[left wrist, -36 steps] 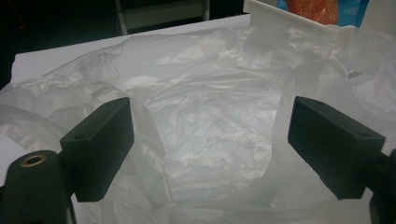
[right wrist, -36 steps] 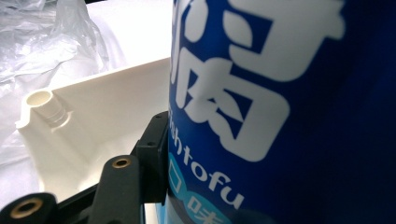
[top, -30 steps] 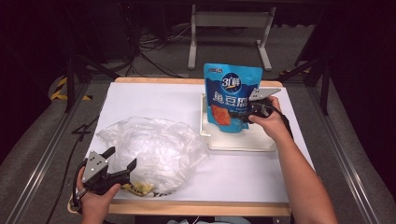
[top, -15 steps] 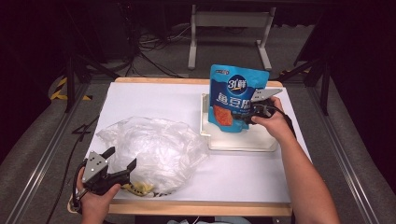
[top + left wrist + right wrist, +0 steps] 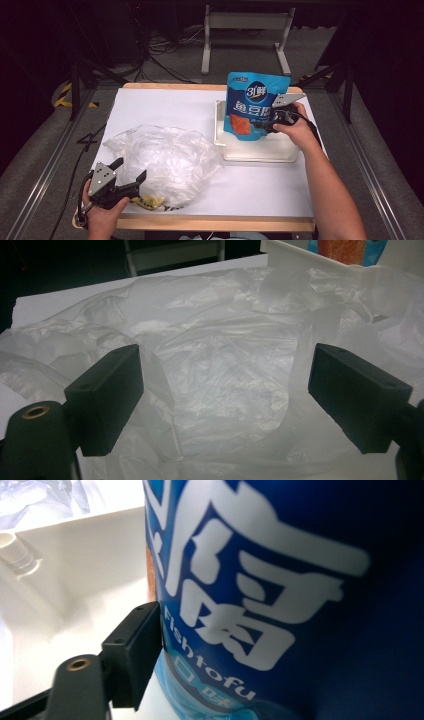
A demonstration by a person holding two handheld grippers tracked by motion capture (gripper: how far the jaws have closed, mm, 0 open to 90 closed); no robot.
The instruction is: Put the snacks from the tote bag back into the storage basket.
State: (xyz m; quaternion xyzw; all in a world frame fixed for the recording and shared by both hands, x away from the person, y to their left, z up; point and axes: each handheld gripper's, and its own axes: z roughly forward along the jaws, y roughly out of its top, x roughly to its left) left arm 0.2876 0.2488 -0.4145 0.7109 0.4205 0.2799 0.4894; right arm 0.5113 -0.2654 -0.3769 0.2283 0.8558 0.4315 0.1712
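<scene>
A white-covered rectangular table (image 5: 165, 107) with a wooden edge carries the work area. At about 2 o'clock on the table stands a shallow white rectangular plastic tray (image 5: 260, 152). A blue glossy foil snack pouch (image 5: 254, 107) printed with white characters and the words "Fish tofu" is held upright over the tray's far half, its lower edge inside the tray outline; whether it touches the tray floor cannot be told. The right gripper (image 5: 267, 125) is clamped on the pouch's lower right edge, and in the right gripper view one black jaw presses flat against the pouch face (image 5: 280, 595) while the other jaw is hidden behind it. The right hand (image 5: 295, 131) holds this gripper at the 3 o'clock side of the pouch. At about 8 o'clock lies a crumpled clear plastic bag (image 5: 162, 160), just beside the tray. The left gripper (image 5: 131, 172) sits at the bag's 7 o'clock edge with its jaws spread wide apart, holding nothing, the bag film (image 5: 220, 375) lying between and beyond them. A small yellow patterned object (image 5: 148, 201) shows under the bag's near edge.
</scene>
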